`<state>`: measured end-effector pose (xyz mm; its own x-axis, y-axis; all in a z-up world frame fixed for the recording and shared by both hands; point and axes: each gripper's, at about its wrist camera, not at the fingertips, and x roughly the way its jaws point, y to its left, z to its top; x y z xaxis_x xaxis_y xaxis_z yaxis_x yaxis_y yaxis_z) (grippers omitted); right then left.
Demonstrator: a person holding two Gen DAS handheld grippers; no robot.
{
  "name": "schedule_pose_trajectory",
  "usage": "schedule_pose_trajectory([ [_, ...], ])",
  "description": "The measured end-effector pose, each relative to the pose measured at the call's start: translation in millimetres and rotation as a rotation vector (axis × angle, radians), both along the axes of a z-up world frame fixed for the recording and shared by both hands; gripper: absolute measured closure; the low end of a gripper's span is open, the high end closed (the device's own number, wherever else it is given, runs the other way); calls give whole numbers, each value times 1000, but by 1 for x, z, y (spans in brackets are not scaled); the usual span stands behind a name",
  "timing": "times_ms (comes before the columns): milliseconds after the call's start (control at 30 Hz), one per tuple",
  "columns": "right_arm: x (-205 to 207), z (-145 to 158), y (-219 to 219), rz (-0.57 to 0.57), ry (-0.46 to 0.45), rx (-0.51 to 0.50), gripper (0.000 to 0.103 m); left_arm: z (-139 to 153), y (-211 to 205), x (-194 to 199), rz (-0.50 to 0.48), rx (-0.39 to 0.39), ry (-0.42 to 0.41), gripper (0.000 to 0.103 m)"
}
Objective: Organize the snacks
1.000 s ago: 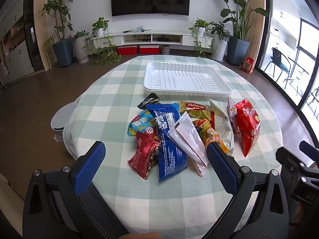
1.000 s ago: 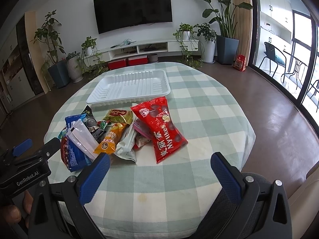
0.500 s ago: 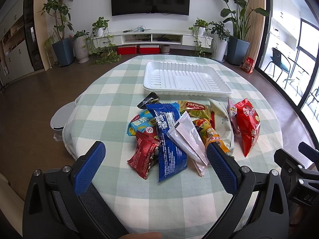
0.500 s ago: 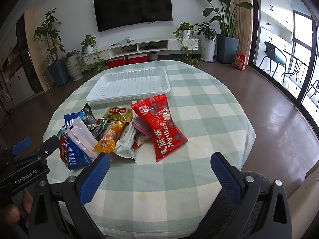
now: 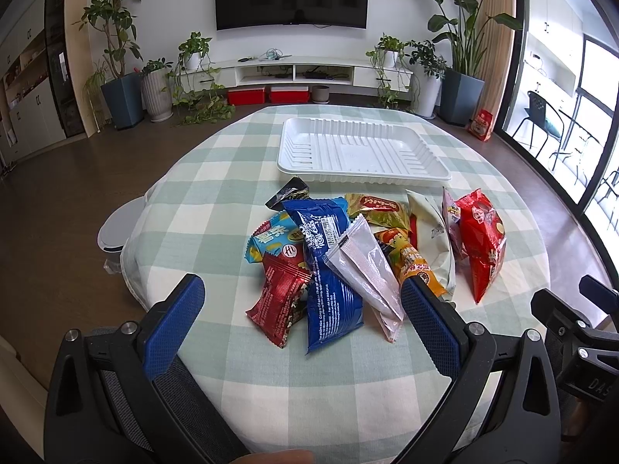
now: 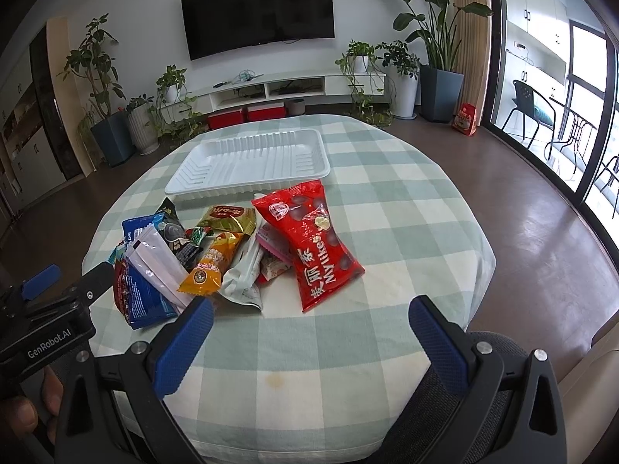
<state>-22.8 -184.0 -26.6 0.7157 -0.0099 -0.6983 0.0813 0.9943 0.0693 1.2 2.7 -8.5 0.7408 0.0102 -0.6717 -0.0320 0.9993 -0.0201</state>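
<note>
A pile of several snack packets lies on the round checked table (image 5: 216, 178): a long blue packet (image 5: 329, 266), a dark red packet (image 5: 280, 301), a clear white sachet (image 5: 367, 266), an orange packet (image 5: 410, 259) and a red Mylikes bag (image 6: 313, 243), also in the left wrist view (image 5: 481, 239). An empty white tray (image 5: 363, 150) sits behind the pile, also in the right wrist view (image 6: 251, 162). My left gripper (image 5: 301, 324) is open and empty, just in front of the pile. My right gripper (image 6: 309, 340) is open and empty, in front of the red bag.
A white bin (image 5: 116, 228) stands on the floor left of the table. Potted plants (image 5: 120, 77), a TV shelf (image 5: 294, 73) and a wall TV line the far wall. Glass doors (image 6: 588, 116) are on the right. The table (image 6: 406, 201) drops off at its rounded edge.
Both grippers have edged slightly forward toward the pile. The packets and tray have not moved.
</note>
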Motion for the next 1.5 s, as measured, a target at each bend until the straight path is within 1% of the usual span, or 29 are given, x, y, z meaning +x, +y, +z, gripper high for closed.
schedule_pose_trajectory([
  [567,1,-6,0,-1,18,-3,0,0,0,0,1,1,3,0],
  [667,0,-7,-1,0,19,-5,0,-7,3,1,0,0,4,0],
  [967,0,-9,0,0,25,-9,0,-15,7,-3,-8,-1,8,0],
  [1100,0,-10,0,0,27,-10,0,-13,5,-4,-8,1,9,0],
  [1300,0,-11,0,-1,29,-8,0,-12,1,-8,-6,41,-14,0],
  [1333,-1,-11,0,-1,30,-6,0,-11,2,-8,-10,30,-24,0],
  [1400,-1,-13,0,1,31,-1,0,-12,10,-12,-30,-42,-45,0],
  [1467,-1,-14,-1,3,32,4,0,-13,19,-16,-96,-123,-81,0],
  [1500,0,-15,-1,5,28,7,0,-15,23,-18,-133,-150,-92,0],
])
